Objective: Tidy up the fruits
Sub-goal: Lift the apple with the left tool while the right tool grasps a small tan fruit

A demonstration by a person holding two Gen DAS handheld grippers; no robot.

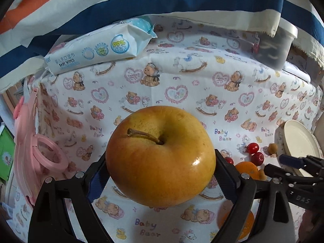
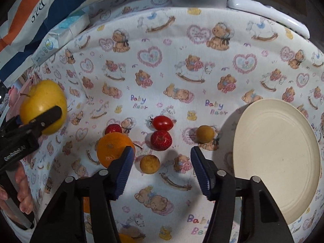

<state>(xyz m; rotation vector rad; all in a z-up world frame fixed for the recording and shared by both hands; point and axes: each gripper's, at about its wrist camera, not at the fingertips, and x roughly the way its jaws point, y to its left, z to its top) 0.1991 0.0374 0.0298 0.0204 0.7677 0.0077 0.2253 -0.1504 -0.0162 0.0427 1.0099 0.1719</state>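
Observation:
My left gripper [image 1: 160,166] is shut on a big yellow apple [image 1: 160,156], stem up, pads pressing both its sides. The right wrist view shows the same apple [image 2: 43,105] at the far left, a black finger [image 2: 47,115] across it. My right gripper [image 2: 162,162] points down at the bear-print cloth, open. A small tan fruit [image 2: 149,164] lies between its pads, untouched. An orange [image 2: 113,147] sits just beyond the left pad. Past the tips lie a cherry tomato [image 2: 162,123], two red fruits [image 2: 161,139] [image 2: 113,129] and another tan fruit [image 2: 205,133]. A cream plate [image 2: 277,158] lies to the right, bare.
A baby wipes pack [image 1: 97,50] lies at the back left under a striped bag [image 1: 182,2]. A pink plastic item [image 1: 30,141] hangs at the left edge. A dark lidded tub [image 1: 277,46] stands back right. A second orange [image 1: 239,220] lies beneath my left gripper.

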